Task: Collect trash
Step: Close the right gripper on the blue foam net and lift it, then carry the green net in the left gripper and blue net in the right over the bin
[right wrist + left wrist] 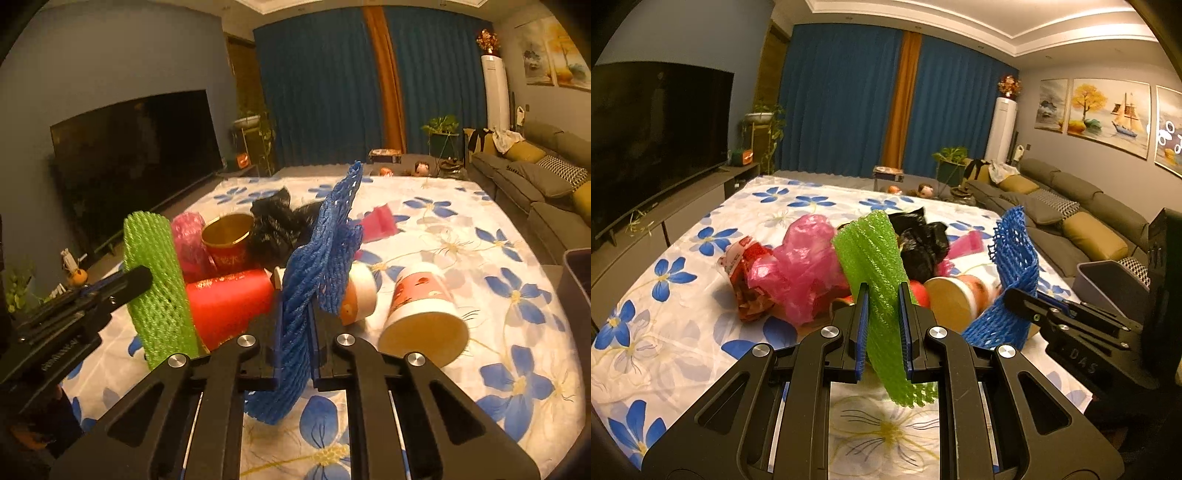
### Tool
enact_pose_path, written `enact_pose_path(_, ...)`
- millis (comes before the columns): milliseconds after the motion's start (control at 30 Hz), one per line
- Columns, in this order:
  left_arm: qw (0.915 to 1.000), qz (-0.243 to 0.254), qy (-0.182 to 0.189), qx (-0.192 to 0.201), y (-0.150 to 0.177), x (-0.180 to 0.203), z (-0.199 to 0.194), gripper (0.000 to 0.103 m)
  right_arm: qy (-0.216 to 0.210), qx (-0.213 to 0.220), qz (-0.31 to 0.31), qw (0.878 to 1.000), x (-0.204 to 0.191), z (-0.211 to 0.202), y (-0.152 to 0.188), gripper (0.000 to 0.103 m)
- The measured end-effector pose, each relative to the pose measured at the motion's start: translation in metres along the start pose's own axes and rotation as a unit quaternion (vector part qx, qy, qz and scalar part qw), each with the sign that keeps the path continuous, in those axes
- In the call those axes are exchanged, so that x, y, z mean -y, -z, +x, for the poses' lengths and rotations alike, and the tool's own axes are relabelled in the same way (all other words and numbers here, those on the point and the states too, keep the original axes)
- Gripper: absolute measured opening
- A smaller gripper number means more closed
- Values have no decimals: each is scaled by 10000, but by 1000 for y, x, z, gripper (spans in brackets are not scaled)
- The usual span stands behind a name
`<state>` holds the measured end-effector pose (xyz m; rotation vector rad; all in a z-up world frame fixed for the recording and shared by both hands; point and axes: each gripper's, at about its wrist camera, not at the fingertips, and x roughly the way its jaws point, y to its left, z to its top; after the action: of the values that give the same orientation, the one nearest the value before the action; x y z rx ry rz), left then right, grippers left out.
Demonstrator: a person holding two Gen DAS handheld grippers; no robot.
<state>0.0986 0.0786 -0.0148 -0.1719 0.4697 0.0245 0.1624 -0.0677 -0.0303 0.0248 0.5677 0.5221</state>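
Observation:
My left gripper (pixel 883 295) is shut on a green foam net sleeve (pixel 873 258), held upright above the table; the sleeve also shows in the right wrist view (pixel 159 291). My right gripper (pixel 295 306) is shut on a blue foam net sleeve (pixel 317 266), which also shows at the right of the left wrist view (pixel 1012 266). On the flowered tablecloth (pixel 683 295) lies a trash pile: a pink plastic bag (pixel 801 266), a red wrapper (pixel 746 280), a black bag (pixel 923 243), a red cup (pixel 229 302), a gold-rimmed red cup (pixel 227 240) and a tipped paper cup (pixel 424 314).
A grey bin (pixel 1108 284) stands at the table's right edge. A TV (pixel 653 140) on a low cabinet is on the left, a grey sofa (pixel 1071 206) on the right, blue curtains (pixel 849 99) behind. A small orange-lidded jar (pixel 358 291) lies by the paper cup.

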Motion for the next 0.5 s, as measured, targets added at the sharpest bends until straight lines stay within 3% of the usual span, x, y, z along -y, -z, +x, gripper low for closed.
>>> enact_pose_path(300, 9993, 198, 300, 135, -7, 30, -11, 14, 127, 361, 74, 9992, 22, -47, -1, 12)
enact_pose_path(500, 9972, 485, 510, 258, -11, 70, -14, 14, 368, 576, 158, 9975, 45, -76, 2, 12)
